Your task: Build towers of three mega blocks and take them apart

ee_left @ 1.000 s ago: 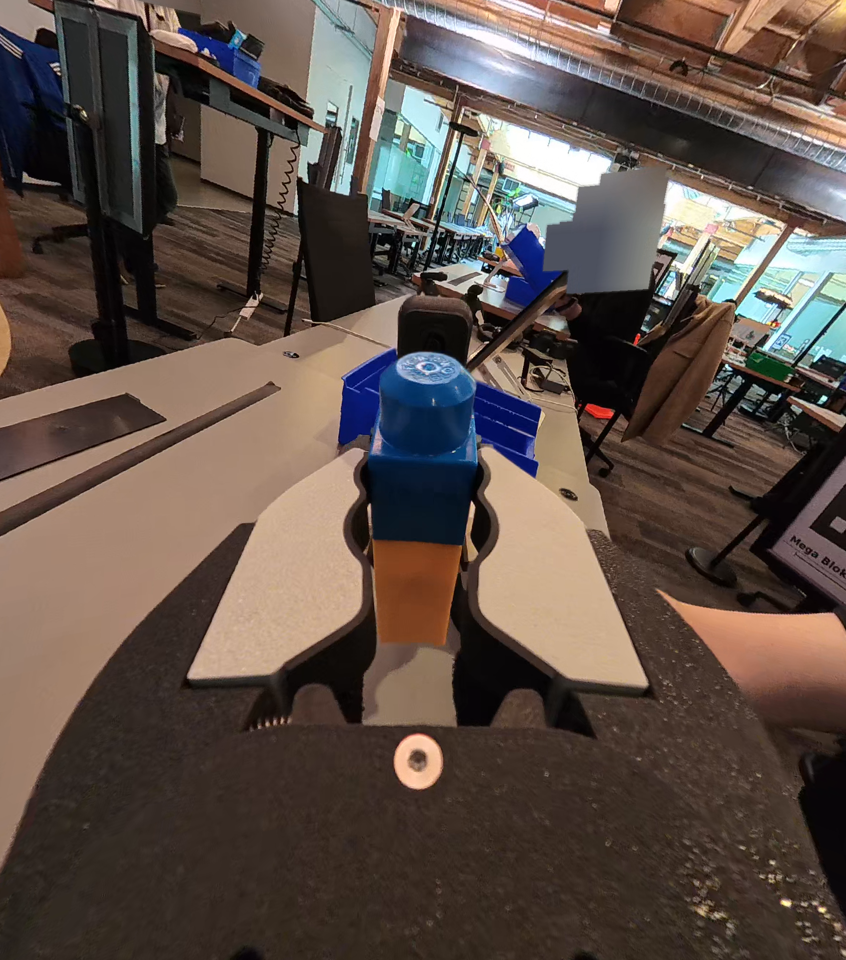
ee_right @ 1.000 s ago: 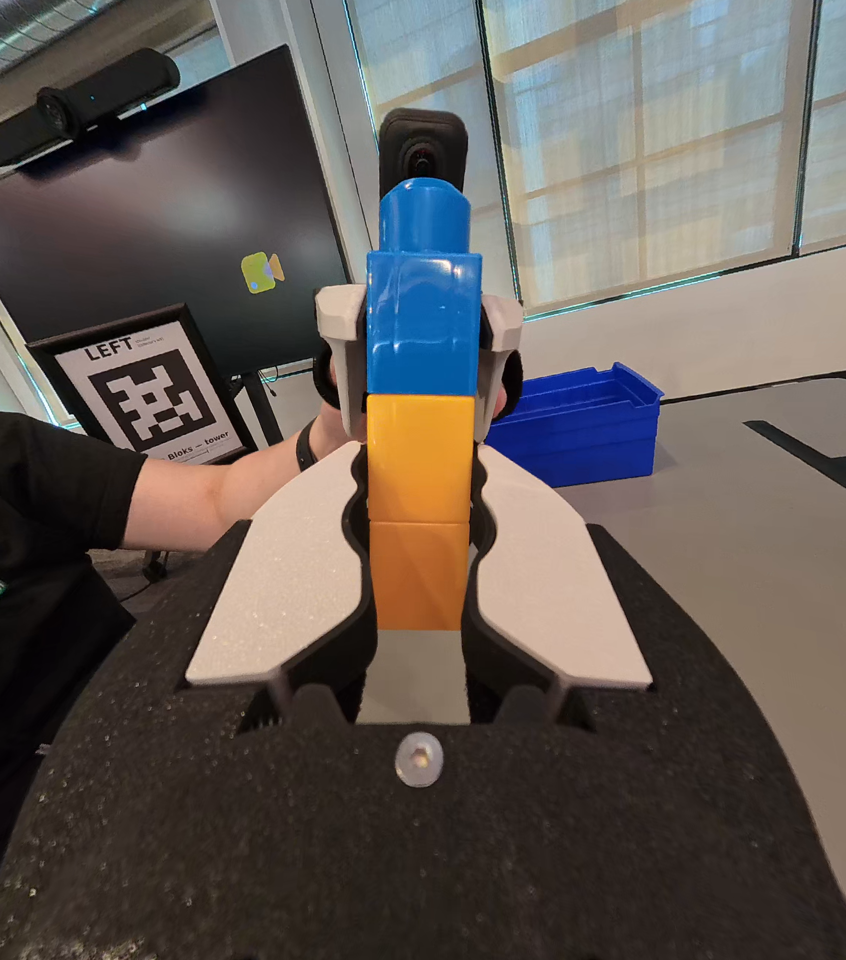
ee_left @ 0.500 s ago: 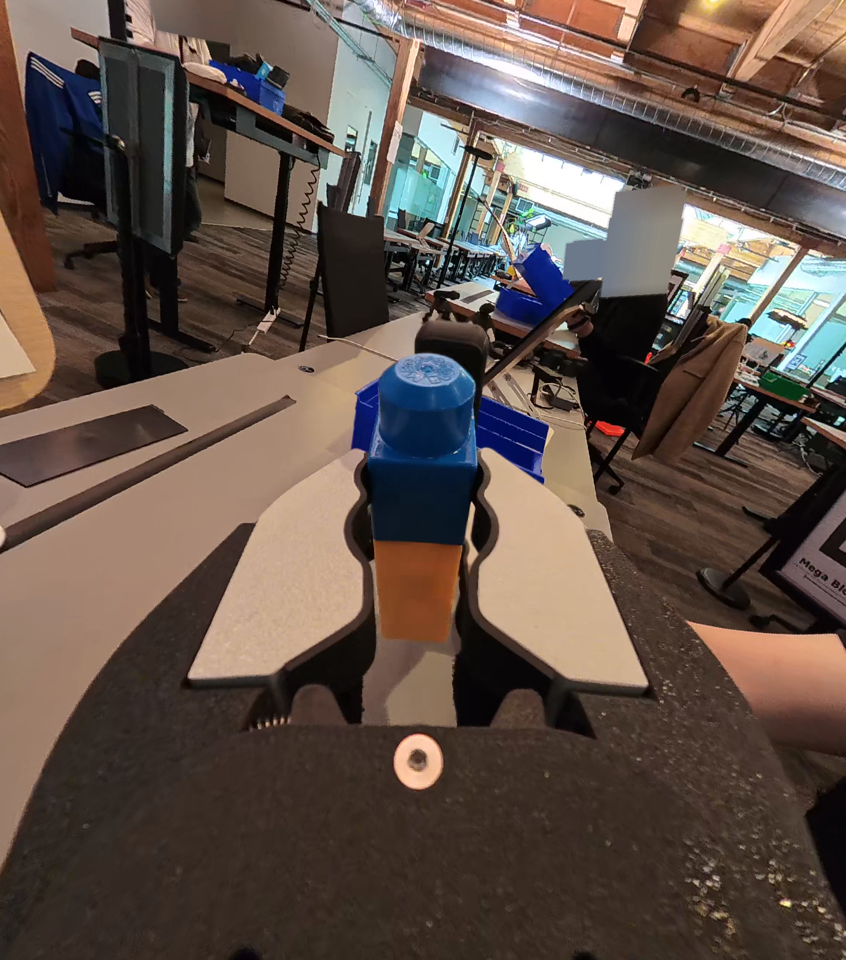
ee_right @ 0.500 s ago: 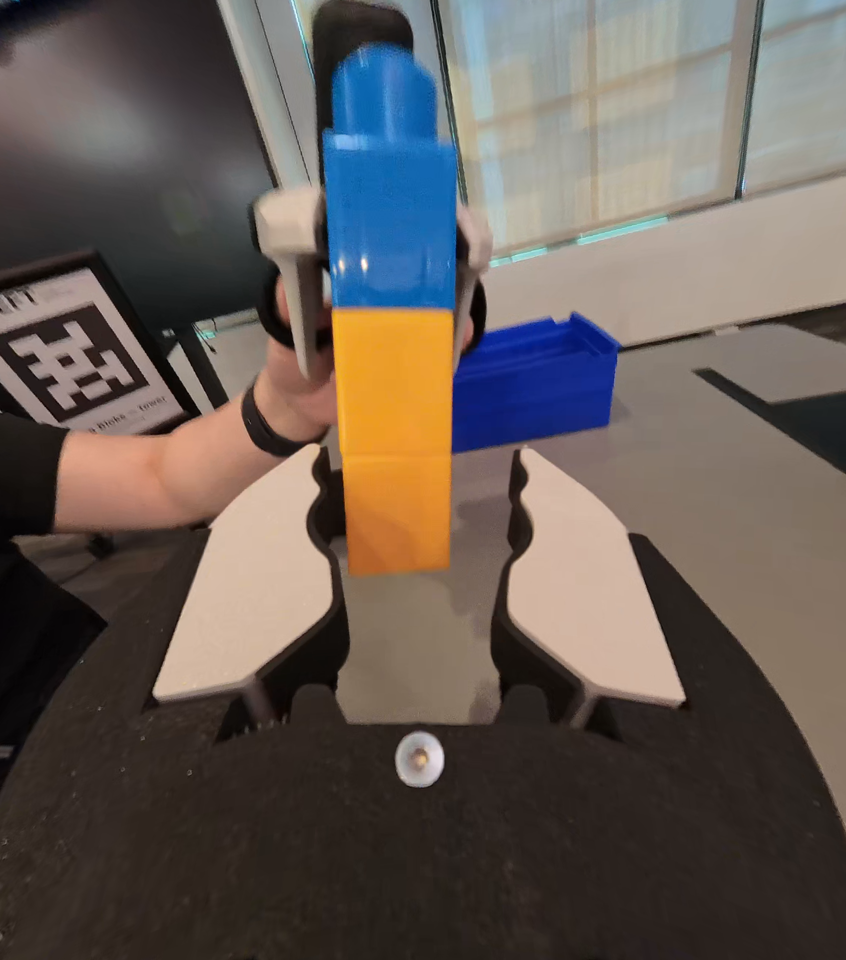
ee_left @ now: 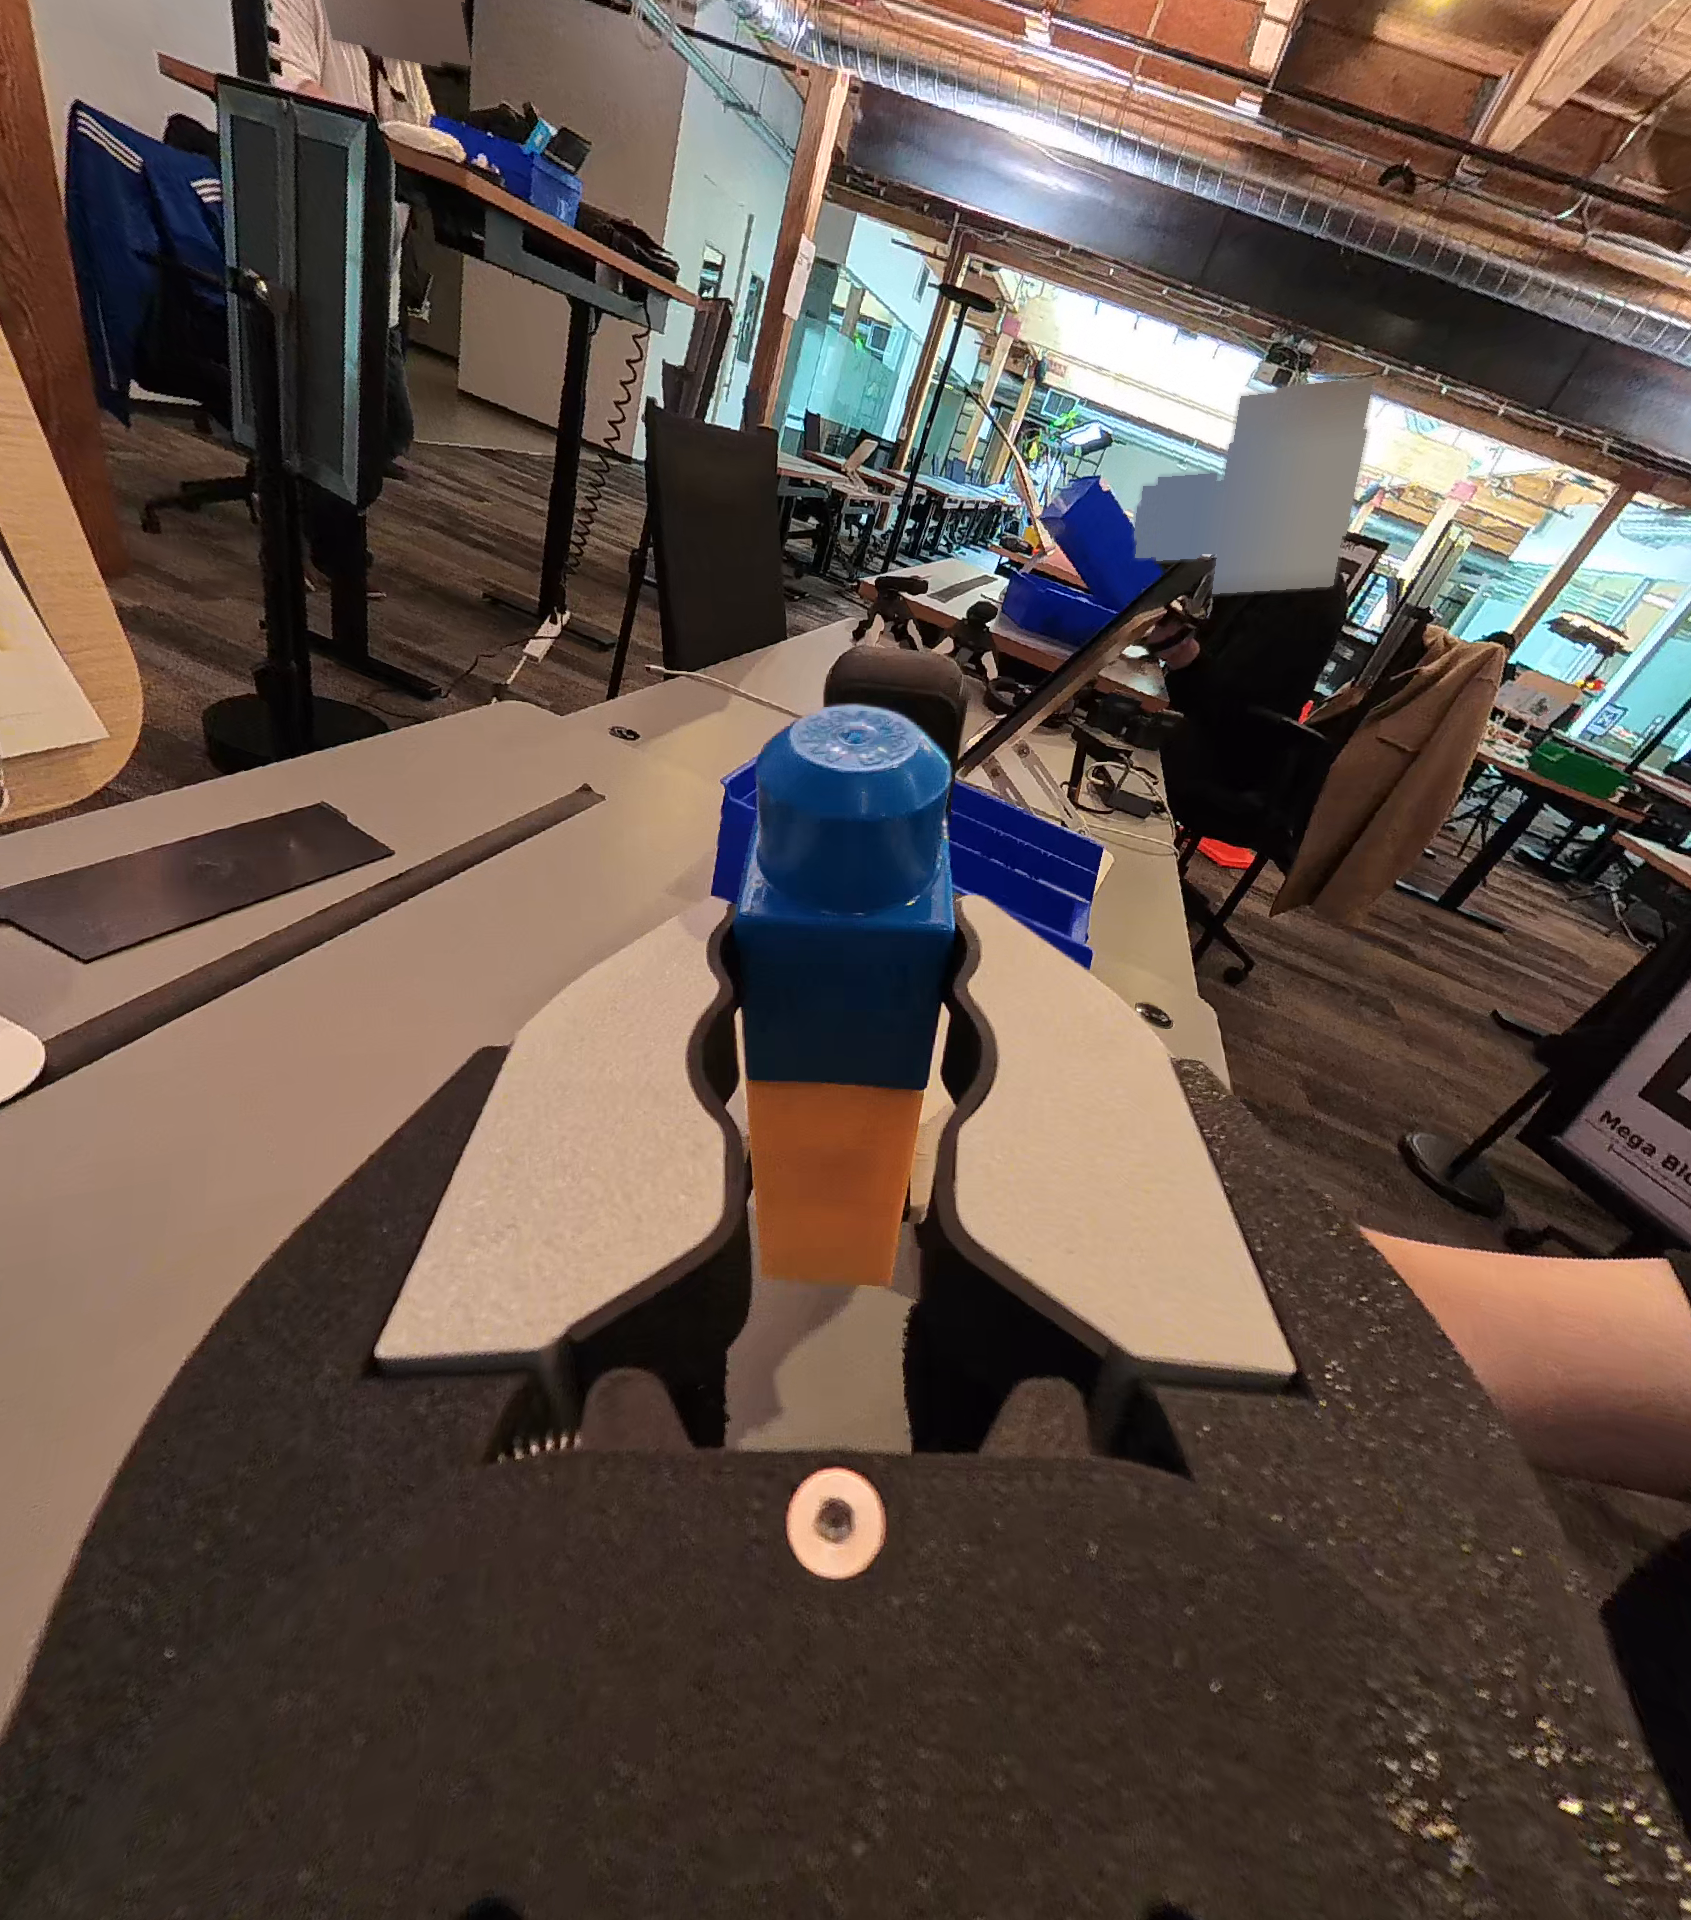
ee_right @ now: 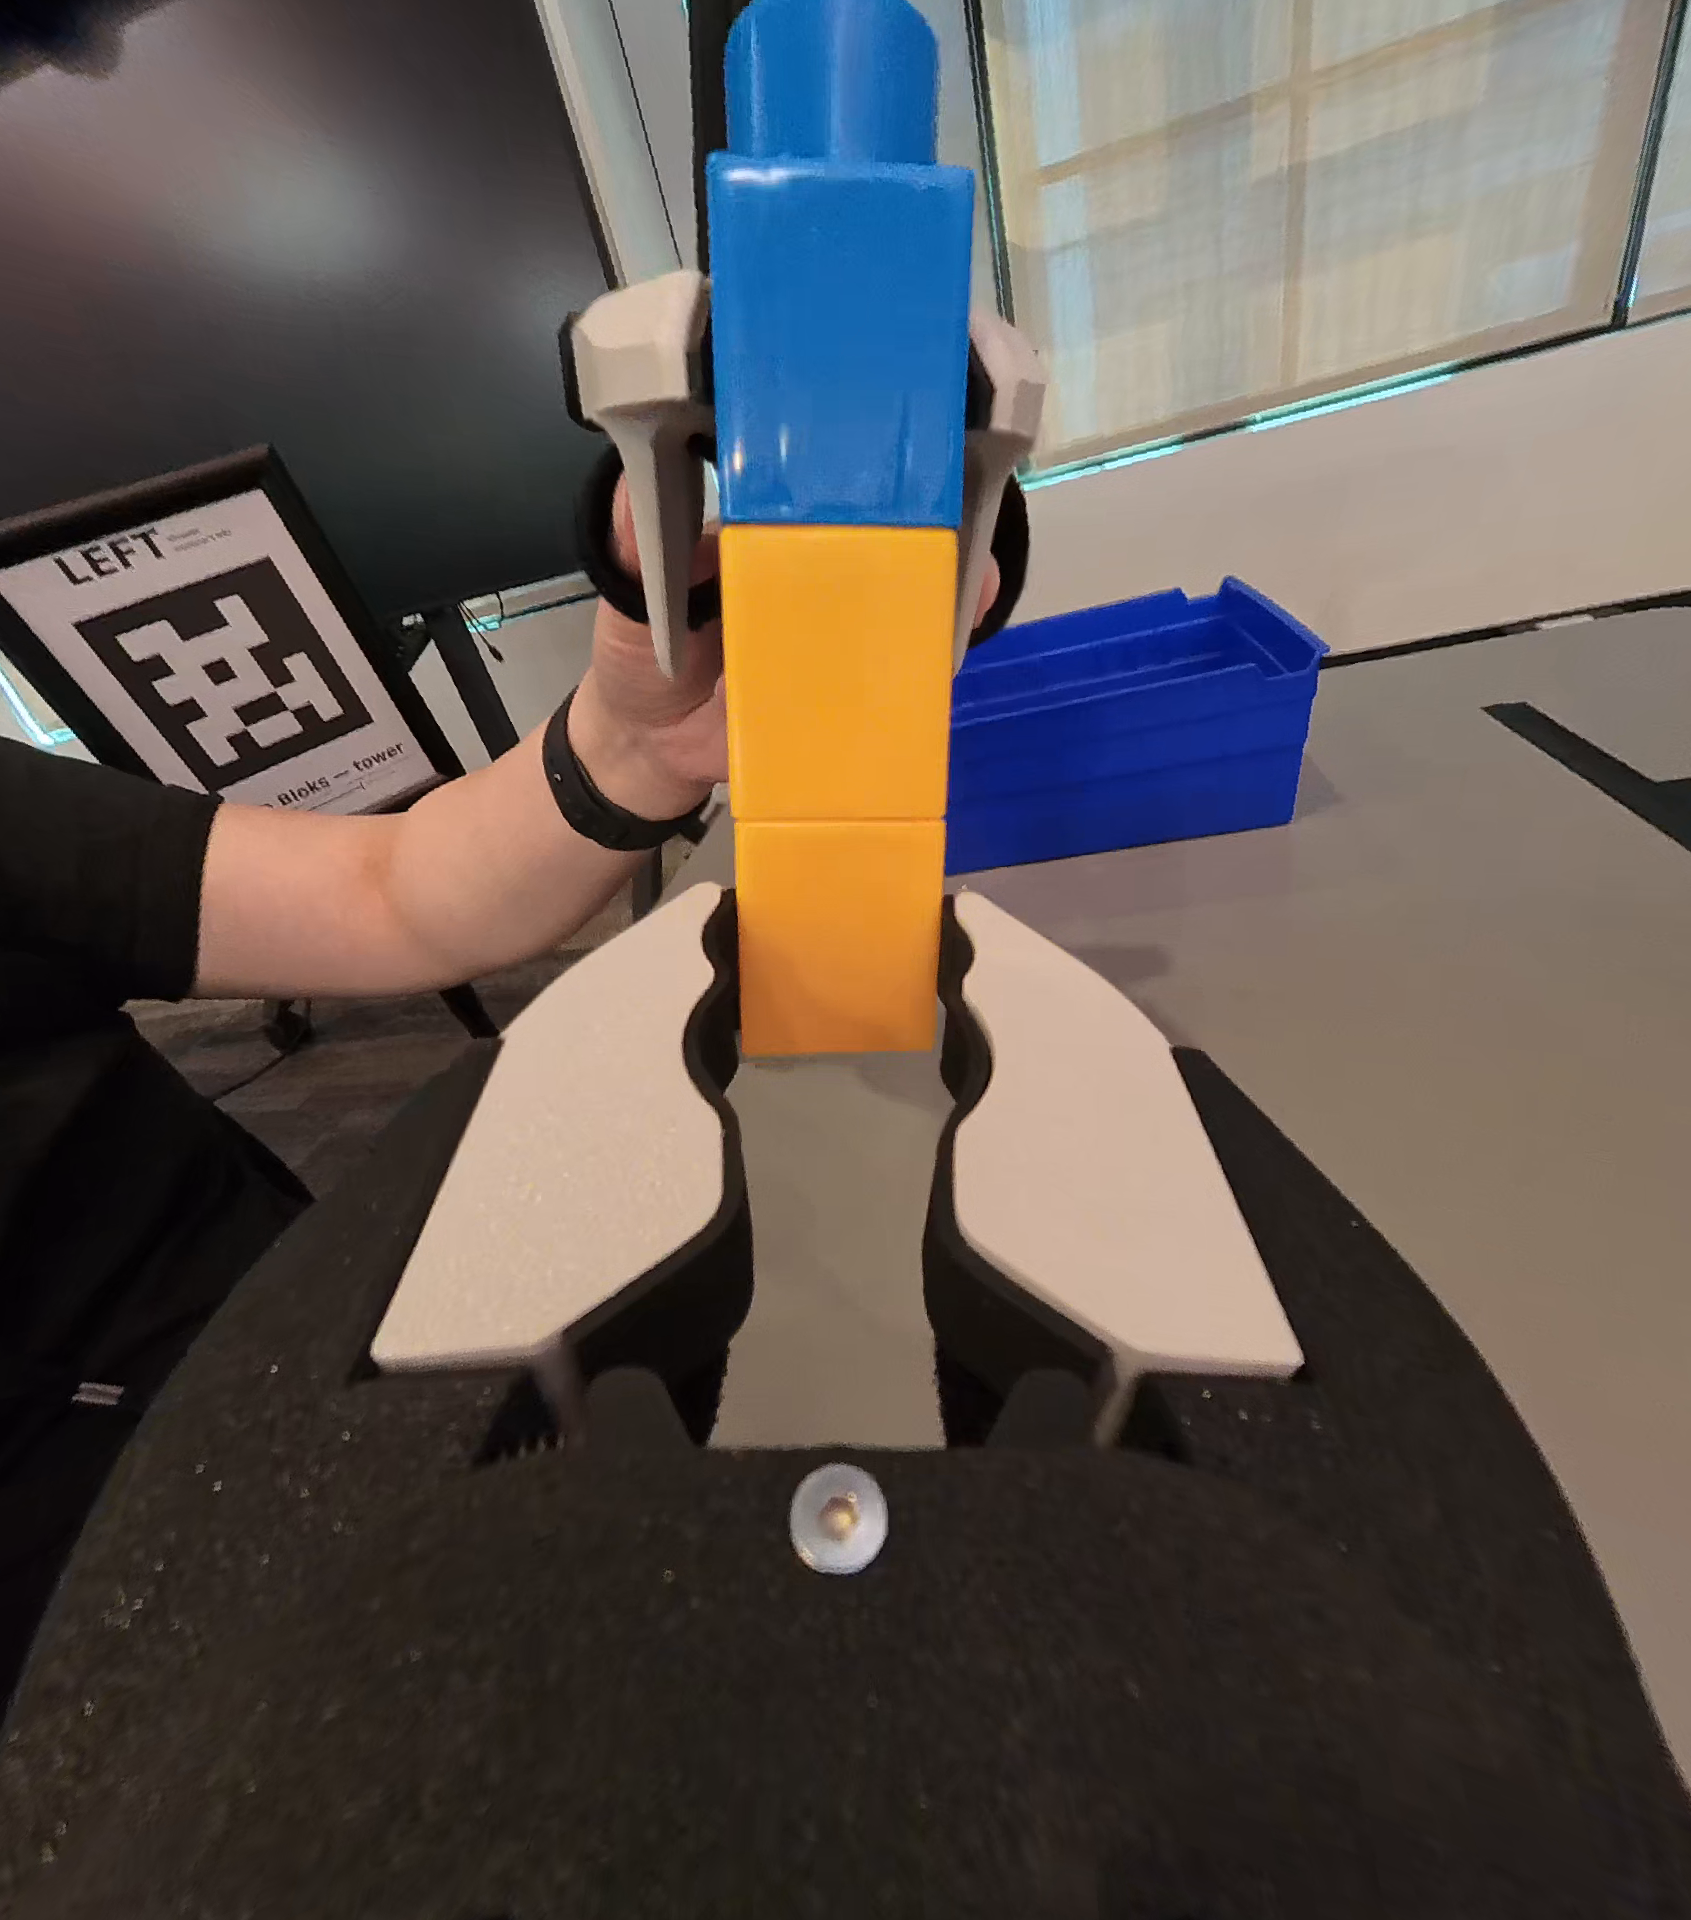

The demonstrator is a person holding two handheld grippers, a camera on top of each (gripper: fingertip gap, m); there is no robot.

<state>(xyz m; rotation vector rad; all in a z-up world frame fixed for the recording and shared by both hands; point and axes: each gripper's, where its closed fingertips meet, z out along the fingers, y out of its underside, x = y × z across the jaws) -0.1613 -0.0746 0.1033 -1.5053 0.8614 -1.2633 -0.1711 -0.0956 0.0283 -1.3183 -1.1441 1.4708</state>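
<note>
A three-block tower is held in the air: a blue block [ee_right: 839, 343] on top, a middle orange block [ee_right: 836, 675] and a bottom orange block [ee_right: 836, 935]. My left gripper [ee_left: 841, 935] is shut on the blue block [ee_left: 841, 987], with an orange block [ee_left: 833, 1174] showing below it. In the right wrist view its fingers [ee_right: 649, 416] clamp the blue block from both sides. My right gripper [ee_right: 839, 935] is shut on the bottom orange block, which sits between its fingertips. The tower stands upright above the grey table [ee_right: 1443, 1039].
A blue bin [ee_right: 1132, 727] sits on the table behind the tower; it also shows in the left wrist view [ee_left: 1017, 862]. A framed marker sign [ee_right: 217, 665] stands on the left. The person's forearm [ee_right: 384, 894] reaches in from the left. A black mat [ee_left: 176, 878] lies on the table.
My right gripper let go of the orange blocks, opened wide, then closed again nearer its tips on the bottom orange block. The tower now sits higher and farther out. The left gripper kept hold.
</note>
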